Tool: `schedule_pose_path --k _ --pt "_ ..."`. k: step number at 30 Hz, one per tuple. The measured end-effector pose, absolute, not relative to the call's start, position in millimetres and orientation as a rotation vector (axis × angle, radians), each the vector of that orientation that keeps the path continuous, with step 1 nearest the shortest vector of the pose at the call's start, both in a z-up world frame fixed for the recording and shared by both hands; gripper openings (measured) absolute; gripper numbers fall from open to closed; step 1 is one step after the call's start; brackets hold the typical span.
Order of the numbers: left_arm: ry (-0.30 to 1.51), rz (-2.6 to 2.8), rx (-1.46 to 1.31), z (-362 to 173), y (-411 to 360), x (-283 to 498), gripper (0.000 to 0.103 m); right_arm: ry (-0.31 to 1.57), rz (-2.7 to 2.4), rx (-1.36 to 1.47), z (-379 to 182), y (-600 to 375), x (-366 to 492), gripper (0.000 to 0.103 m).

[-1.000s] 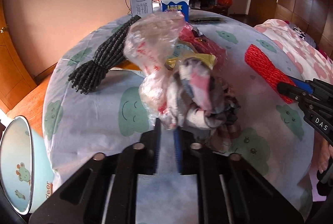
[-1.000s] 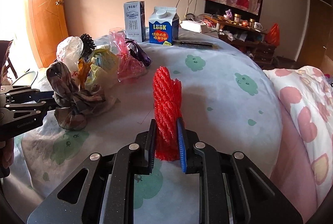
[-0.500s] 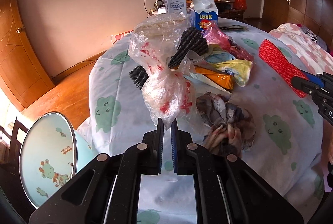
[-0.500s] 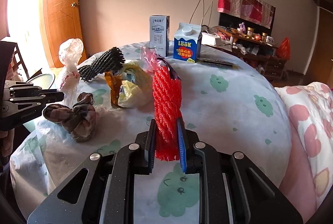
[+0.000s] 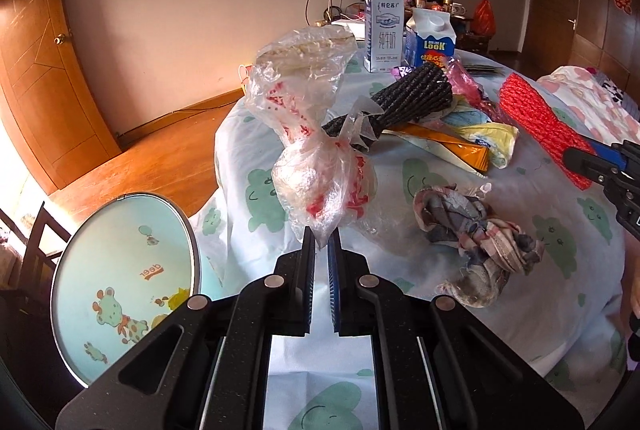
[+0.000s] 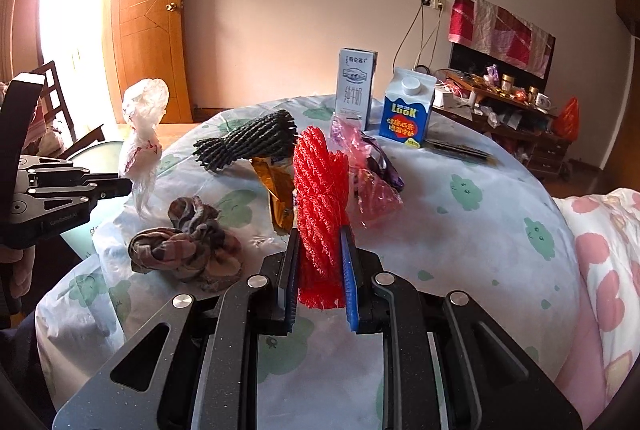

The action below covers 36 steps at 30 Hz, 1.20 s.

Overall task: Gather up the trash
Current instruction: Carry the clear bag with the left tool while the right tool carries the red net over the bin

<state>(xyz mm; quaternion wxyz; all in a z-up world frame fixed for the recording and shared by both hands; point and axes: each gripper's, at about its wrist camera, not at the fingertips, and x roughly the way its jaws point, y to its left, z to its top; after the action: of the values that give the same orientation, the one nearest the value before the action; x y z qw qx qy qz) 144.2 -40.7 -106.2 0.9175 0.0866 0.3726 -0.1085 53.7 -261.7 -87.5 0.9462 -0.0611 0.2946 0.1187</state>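
Left gripper (image 5: 321, 244) has its jaws pinched nearly together on the tail of a clear plastic bag (image 5: 316, 150), holding it up at the left edge of the surface (image 6: 480, 198). Right gripper (image 6: 320, 266) is clamped around a red mesh bundle (image 6: 320, 198), standing upright over that surface.

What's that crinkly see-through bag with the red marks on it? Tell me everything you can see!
The plastic bag is thin, clear and crumpled, printed with red marks. It is knotted in the middle, so it bulges below and flares open above. Something pale shows inside, too blurred to name. The left tongs are shut on its bottom tip, holding it upright, lifted off the table near the table's edge. Nothing else visibly touches it.
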Motion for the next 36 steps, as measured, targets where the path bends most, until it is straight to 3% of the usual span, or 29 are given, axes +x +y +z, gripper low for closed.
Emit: schedule_pose_path --k 36 --pt "0.779 0.039 0.117 -95.8 90.2 120.3 0.006 0.521 0.509 -0.244 -60.1 -84.1 103.5 0.019"
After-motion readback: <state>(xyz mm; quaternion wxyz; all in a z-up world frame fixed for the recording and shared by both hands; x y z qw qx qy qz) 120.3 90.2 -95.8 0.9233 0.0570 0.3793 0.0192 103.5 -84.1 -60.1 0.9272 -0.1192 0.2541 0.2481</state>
